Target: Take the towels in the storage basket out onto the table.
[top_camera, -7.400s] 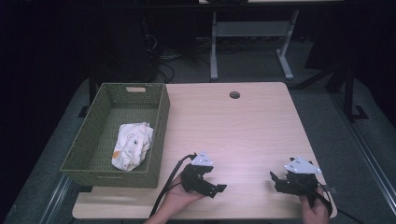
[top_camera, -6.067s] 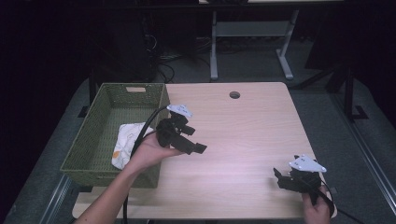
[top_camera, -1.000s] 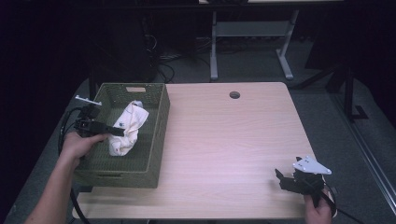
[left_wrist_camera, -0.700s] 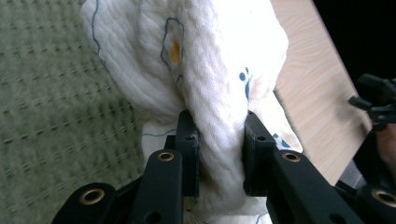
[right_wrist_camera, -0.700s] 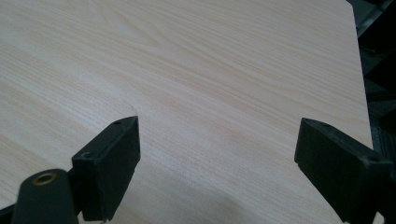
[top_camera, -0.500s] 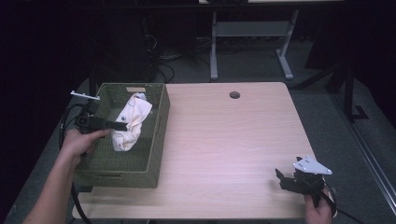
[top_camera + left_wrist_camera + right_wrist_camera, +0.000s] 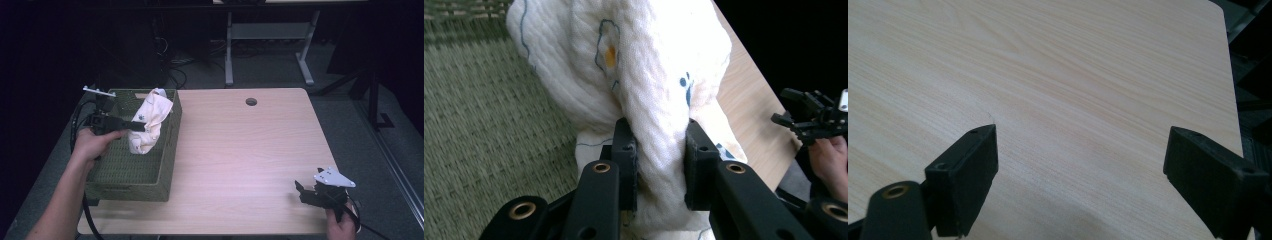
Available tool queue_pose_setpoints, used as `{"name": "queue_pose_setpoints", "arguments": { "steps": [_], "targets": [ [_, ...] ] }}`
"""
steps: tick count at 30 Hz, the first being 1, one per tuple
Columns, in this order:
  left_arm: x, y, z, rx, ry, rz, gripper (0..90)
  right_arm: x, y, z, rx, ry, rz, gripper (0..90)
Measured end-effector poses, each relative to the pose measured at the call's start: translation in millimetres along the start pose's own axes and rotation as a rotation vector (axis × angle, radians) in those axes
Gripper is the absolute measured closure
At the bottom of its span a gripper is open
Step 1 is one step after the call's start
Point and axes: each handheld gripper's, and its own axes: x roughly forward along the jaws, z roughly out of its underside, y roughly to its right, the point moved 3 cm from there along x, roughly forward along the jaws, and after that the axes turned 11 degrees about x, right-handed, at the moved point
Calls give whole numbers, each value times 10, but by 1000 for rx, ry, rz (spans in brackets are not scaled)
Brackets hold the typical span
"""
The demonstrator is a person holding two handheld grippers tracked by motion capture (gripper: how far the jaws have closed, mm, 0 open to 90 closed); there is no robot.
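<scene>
Compared with half a second earlier, your left gripper (image 7: 131,123) has raised the white cloth (image 7: 148,121) a little higher out of the green woven basket (image 7: 169,145), while your right gripper (image 7: 306,191) has kept its place at the table's (image 7: 240,150) near corner, well apart from the basket. The left gripper's jaws are pinched on a thick fold of the cloth, seen clearly in the left gripper view as quilted fabric (image 7: 644,90) bunched between the two black jaws; the cloth's lower part hangs just above the basket floor, inside the far half of the basket. The right gripper's jaws stand spread with nothing but bare wood between them. The step in hand appears to be lifting the cloth clear of the basket. To do it well, keep the pinch firm, raise until the hanging tail clears the basket rim on the table side, then carry it across rather than dragging it over the weave, where it could snag or tip the basket.
</scene>
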Motion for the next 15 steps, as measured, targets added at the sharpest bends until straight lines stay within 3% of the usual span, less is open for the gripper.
{"name": "queue_pose_setpoints", "arguments": {
  "steps": [15],
  "targets": [
    [152, 258, -272, 57, -23, -12, 721, -28, 8, -9, 0, 9, 0, 139]
  ]
}}
